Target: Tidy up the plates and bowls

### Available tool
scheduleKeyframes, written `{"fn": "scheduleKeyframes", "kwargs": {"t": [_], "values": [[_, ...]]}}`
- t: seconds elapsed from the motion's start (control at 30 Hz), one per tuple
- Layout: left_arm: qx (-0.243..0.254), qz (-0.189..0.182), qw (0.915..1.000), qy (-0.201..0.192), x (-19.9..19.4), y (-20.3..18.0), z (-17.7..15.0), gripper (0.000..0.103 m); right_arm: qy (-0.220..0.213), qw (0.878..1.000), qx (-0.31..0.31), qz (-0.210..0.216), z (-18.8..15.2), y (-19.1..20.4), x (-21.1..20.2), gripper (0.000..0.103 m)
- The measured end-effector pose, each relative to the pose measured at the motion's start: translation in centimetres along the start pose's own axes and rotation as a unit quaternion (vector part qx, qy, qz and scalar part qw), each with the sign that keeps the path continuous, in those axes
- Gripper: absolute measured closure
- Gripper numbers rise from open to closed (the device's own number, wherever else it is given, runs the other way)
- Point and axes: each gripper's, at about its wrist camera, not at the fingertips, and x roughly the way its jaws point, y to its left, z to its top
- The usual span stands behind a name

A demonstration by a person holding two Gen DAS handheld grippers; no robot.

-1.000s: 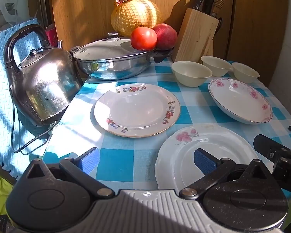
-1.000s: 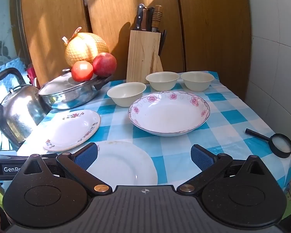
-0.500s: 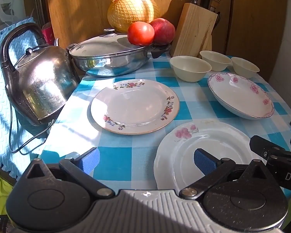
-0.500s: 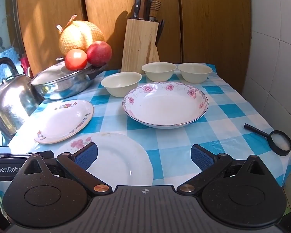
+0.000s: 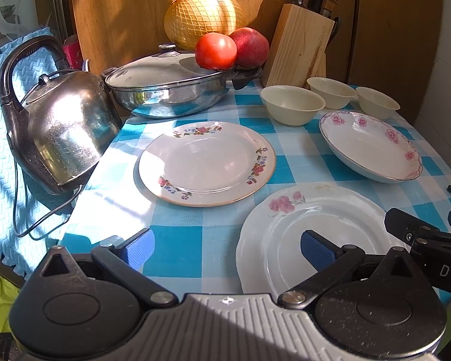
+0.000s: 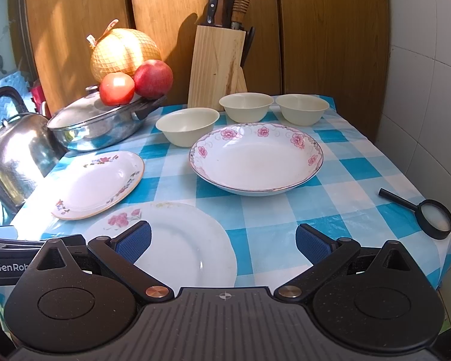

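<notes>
On the blue checked tablecloth [image 5: 180,249] lie a gold-rimmed floral plate [image 5: 207,162] [image 6: 97,185], a white plate with pink flowers [image 5: 309,234] [image 6: 177,240] at the near edge, and a deep pink-flowered dish [image 5: 369,146] [image 6: 255,158]. Three cream bowls [image 5: 291,104] [image 6: 188,124] stand in a row behind, the others [image 6: 246,106] [image 6: 302,108] to the right. My left gripper [image 5: 227,248] is open above the near edge, its right finger over the white plate. My right gripper [image 6: 222,243] is open too, its left finger over the same plate. Neither holds anything.
A steel kettle [image 5: 60,129] and a lidded pan [image 5: 171,90] with two red fruits [image 5: 216,51] and a netted pomelo [image 5: 203,16] fill the back left. A knife block [image 5: 299,48] stands at the back. A magnifying glass [image 6: 430,216] lies near the right edge.
Both grippers have moved slightly forward and down toward the table; the plates appear larger and lower in view. Both remain open and no dish has moved.
</notes>
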Motion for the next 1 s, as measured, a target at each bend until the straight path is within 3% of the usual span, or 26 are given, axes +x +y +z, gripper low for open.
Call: {"fn": "scheduleKeyframes", "kwargs": {"t": [1.0], "values": [[0.01,-0.008,0.9995,0.027,0.9,-0.6,-0.6,0.004,0.016,1.0,0.006,-0.007,0.0,-0.6,0.6,0.0]]}}
